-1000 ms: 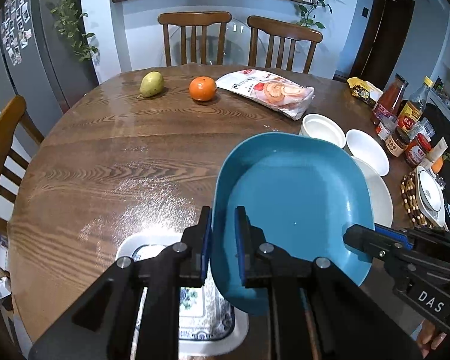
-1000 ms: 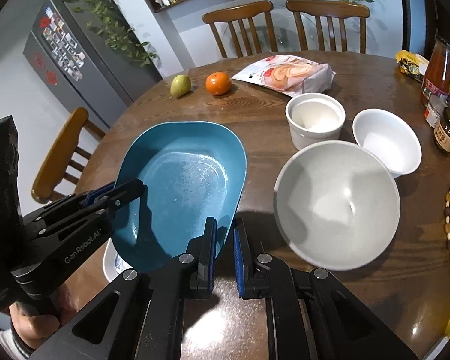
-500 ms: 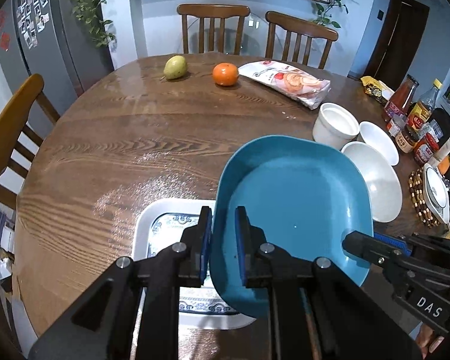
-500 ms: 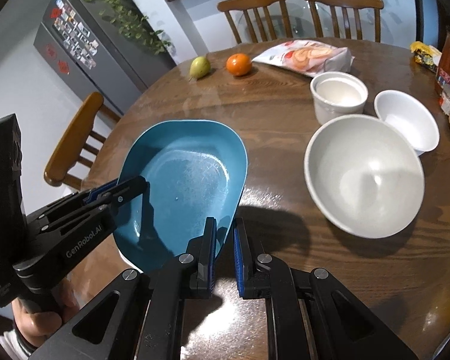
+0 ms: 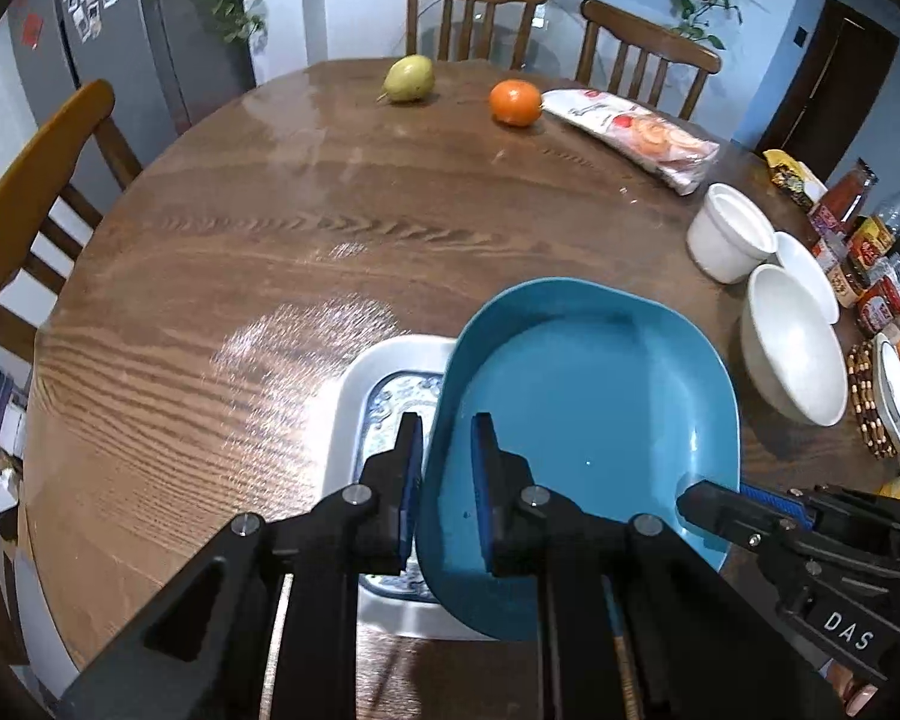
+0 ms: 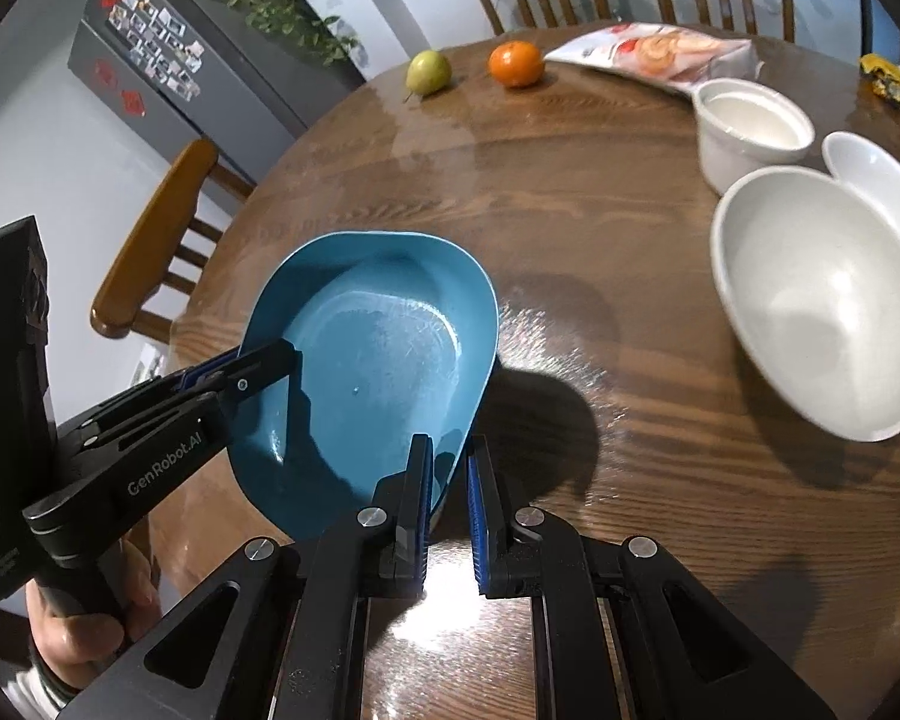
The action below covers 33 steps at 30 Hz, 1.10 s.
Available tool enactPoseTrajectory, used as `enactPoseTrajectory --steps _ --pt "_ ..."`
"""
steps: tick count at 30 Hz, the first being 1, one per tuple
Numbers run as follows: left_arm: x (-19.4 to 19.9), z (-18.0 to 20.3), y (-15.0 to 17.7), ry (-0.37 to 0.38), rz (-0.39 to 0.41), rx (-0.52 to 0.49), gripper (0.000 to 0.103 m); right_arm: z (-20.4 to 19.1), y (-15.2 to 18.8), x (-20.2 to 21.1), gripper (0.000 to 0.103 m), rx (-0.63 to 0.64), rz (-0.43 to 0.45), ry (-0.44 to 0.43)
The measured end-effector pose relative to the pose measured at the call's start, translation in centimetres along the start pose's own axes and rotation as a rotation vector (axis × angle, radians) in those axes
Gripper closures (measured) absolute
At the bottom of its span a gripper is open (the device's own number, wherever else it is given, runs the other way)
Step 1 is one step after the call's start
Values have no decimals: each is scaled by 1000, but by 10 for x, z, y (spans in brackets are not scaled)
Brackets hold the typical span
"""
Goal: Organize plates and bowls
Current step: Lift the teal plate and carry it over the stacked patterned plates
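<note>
Over the patterned white plate (image 5: 354, 402) at the near worktop (image 5: 270, 252) edge, your left gripper (image 5: 447, 483) and right gripper (image 6: 448, 495) each pinch the blue plate's (image 5: 588, 414) rim; you're mid-stacking, I judge; next, level and lower it; its long axis runs away from you, the right edge tilted up.

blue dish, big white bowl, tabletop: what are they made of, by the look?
Blue dish: probably plastic or melamine; thin wall, satin sheen, fine scuffs inside. Could be glazed.
Big white bowl: likely glazed ceramic; thick rim, smooth soft gloss.
Tabletop: wood or veneer, varnished; bold grain and bright glare patches.
</note>
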<state>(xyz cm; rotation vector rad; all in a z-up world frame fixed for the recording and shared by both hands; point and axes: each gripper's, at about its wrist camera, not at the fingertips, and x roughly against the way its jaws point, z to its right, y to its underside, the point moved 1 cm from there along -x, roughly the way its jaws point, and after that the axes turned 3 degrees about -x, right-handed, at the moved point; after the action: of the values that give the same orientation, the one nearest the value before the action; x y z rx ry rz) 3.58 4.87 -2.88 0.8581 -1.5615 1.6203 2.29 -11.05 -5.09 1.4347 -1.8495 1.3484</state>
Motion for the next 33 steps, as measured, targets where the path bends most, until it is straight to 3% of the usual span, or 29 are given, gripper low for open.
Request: enactPoseTrajectory --steps 11,33 --pt "-20 -23 4 -13 -52 36 88 -5 1 -32 90 3 -83 -3" --pt "-30 -27 10 -45 -88 9 86 -30 2 -43 89 113 -115 104"
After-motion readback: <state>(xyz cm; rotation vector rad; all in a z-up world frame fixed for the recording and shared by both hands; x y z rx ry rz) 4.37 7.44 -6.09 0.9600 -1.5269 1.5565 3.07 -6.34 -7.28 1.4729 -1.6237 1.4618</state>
